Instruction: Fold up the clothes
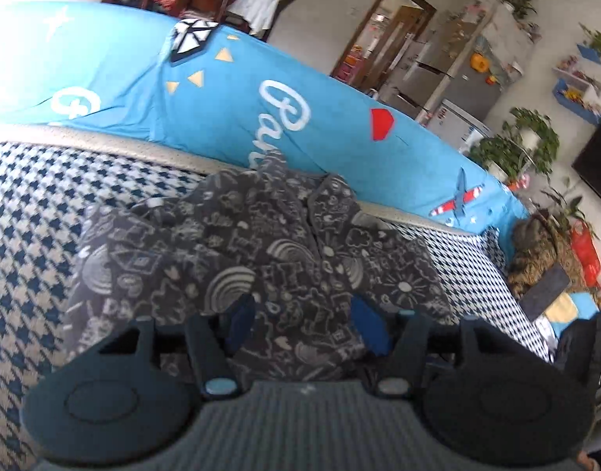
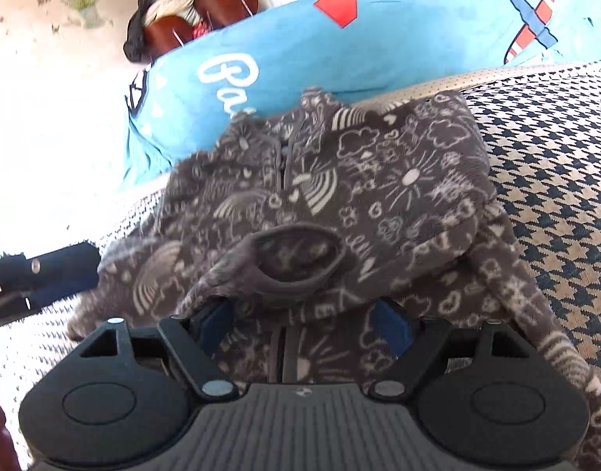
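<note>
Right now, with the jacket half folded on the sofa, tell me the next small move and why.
Probably lower the right claw and close it on the sleeve cuff just ahead. The grey patterned fleece jacket lies bunched on the houndstooth sofa cover, that sleeve flopped across its front, and both claws stand open, holding nothing.

The grey jacket (image 2: 339,196) is soft, napped fleece with a matt, fuzzy pile and a pale doodle print. Under it the sofa cover (image 1: 33,212) is a coarse woven houndstooth cloth, visibly textured. At 12 o'clock behind the jacket, the blue cushion (image 1: 230,90) is smooth matt cotton with printed shapes. The right gripper (image 2: 306,327) has matt black plastic arms, ribbed grey housing and small shiny metal pins; the left gripper (image 1: 306,327) looks alike.
</note>
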Demonstrator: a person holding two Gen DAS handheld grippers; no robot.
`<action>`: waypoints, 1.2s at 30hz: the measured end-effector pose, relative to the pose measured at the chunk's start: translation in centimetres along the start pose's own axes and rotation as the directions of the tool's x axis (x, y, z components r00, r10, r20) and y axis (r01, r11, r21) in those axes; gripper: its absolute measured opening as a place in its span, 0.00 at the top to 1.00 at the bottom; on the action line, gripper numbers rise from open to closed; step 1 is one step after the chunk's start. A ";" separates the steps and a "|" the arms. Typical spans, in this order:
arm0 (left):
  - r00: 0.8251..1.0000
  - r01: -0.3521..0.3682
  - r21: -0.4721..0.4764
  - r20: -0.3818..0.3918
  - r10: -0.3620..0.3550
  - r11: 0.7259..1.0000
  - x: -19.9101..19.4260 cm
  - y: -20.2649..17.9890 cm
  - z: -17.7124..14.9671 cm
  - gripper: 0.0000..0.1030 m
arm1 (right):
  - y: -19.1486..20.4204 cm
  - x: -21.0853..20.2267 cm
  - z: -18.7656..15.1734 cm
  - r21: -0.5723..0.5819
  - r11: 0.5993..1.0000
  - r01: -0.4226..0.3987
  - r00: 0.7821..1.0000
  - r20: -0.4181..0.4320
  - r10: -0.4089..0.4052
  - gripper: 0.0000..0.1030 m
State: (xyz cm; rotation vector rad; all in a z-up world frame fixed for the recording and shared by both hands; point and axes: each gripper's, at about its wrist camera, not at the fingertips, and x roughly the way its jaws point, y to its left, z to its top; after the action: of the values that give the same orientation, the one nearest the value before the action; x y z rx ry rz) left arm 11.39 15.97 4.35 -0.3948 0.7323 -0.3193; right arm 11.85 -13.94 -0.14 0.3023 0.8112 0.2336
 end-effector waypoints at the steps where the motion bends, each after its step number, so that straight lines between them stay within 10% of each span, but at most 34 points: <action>1: 1.000 -0.015 -0.018 0.006 0.015 1.000 -0.2 0.5 0.1 0.42 | -0.2 -0.1 0.2 0.009 1.000 -0.008 1.000 0.004 0.008 0.22; 11: 0.989 -0.129 -0.143 0.050 0.138 0.981 -1.6 4.6 1.0 0.31 | -2.9 -0.6 1.3 0.203 0.960 -0.191 0.981 0.010 0.193 0.22; 27: 0.982 -0.180 -0.124 0.033 0.186 0.976 -1.5 5.2 0.6 0.24 | -3.5 -2.8 4.6 0.142 0.966 -0.216 0.966 0.175 0.190 0.24; 36: 0.981 -0.192 -0.116 0.007 0.194 0.974 -0.9 5.2 0.2 0.23 | -3.5 1.9 3.4 0.172 0.969 -0.177 0.982 -0.036 0.186 0.24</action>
State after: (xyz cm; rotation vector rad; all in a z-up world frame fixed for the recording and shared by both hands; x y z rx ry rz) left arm 11.63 20.99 2.65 -0.4311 0.7669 -0.0901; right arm 15.98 -17.23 -0.46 0.5327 0.8573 0.3469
